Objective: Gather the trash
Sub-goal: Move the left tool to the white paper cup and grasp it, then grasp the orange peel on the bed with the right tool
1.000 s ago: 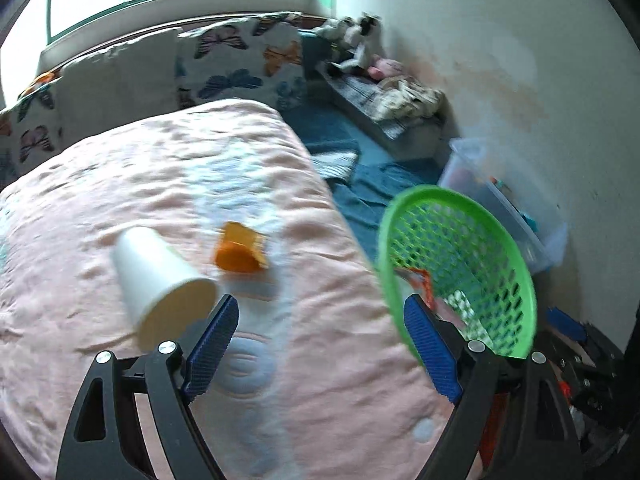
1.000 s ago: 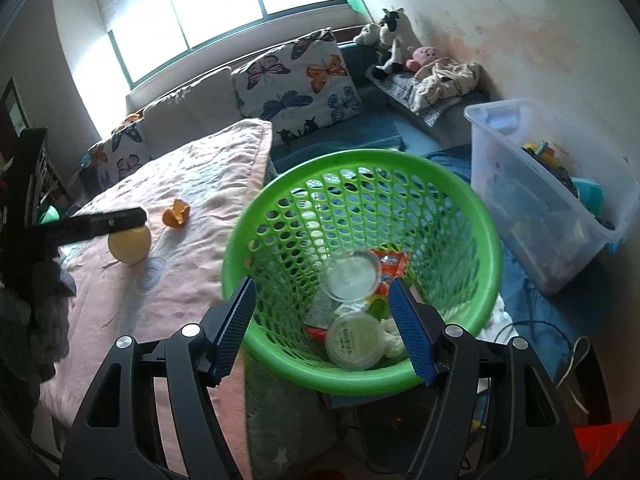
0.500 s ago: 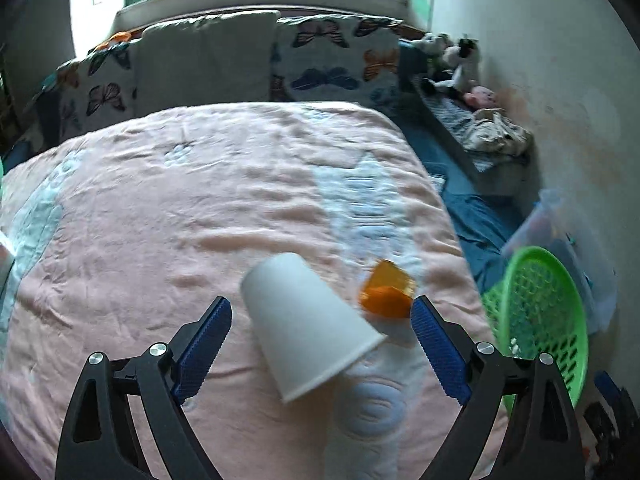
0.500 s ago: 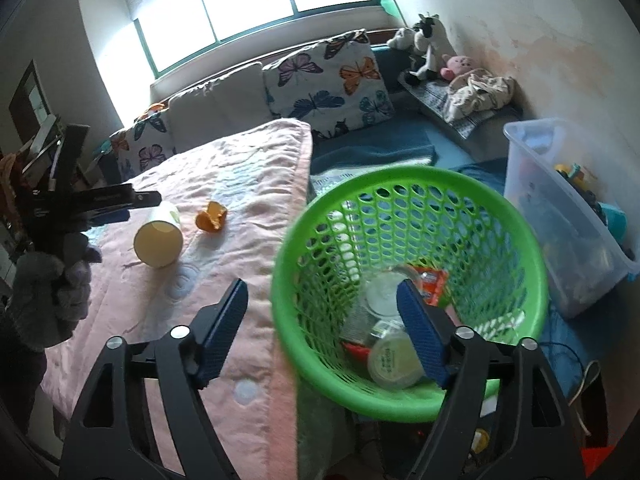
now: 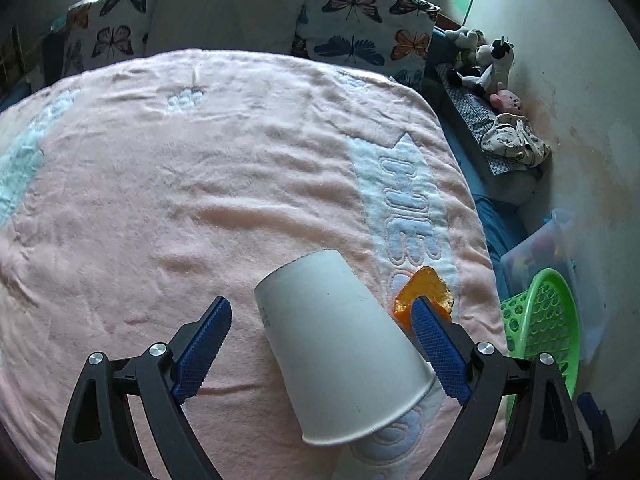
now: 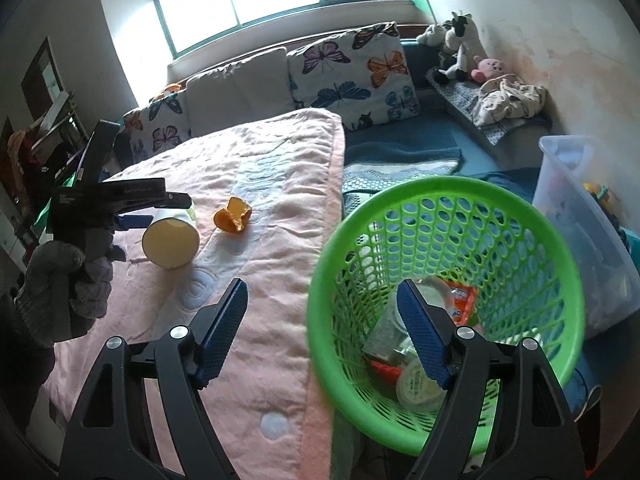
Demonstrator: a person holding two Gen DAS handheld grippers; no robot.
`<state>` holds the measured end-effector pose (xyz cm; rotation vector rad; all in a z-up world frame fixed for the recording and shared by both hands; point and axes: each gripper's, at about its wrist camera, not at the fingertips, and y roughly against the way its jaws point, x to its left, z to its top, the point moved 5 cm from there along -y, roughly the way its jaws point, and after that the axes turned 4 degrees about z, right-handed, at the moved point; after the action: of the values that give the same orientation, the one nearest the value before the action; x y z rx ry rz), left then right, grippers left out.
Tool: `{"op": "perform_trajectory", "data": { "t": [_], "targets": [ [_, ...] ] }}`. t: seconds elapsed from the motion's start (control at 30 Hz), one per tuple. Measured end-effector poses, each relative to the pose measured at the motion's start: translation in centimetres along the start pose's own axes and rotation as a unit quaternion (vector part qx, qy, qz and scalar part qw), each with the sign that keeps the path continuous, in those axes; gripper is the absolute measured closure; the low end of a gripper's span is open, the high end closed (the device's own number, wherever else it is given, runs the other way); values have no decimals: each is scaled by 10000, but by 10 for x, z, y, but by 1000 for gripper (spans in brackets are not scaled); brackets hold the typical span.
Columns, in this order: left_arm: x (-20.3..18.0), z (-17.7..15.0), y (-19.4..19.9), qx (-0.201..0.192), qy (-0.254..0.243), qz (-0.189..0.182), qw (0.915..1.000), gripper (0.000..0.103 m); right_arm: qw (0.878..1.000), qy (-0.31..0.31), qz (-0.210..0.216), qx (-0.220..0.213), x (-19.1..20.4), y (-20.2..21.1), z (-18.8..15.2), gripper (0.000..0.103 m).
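Cup lies on blanket, peel beside it.

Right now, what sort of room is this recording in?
Most likely a bedroom or child's room: a bed under a pink blanket, butterfly-print pillows below the window, and stuffed animals against the wall.

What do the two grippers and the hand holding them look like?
Both the left gripper and the right gripper have black, skeletal plastic arms with cut-out openings and silver bolt heads. Their fingers carry blue, ridged pads. In the right wrist view, a hand in a grey knit glove shows behind the left gripper.
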<state>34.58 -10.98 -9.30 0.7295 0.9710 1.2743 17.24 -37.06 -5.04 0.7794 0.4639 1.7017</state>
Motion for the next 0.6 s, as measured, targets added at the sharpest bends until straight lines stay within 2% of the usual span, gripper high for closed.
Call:
{"op": "perform_trajectory", "data": {
  "t": [0.23, 0.37, 0.43, 0.6],
  "targets": [
    [2, -2, -10, 217, 223, -352, 9989, 16, 9998, 153, 79, 102, 12, -19, 8, 26],
    [0, -4, -14, 336, 269, -550, 9976, 28, 9996, 200, 140, 149, 18, -29, 13, 26],
    [1, -5, -15, 314, 272, -593, 9974, 29, 9995, 209, 172, 172, 21, -33, 13, 26],
    [4, -5, -6, 235, 255, -689, 9970, 39, 9991, 249, 239, 262, 29, -45, 14, 26]
  ]
}}
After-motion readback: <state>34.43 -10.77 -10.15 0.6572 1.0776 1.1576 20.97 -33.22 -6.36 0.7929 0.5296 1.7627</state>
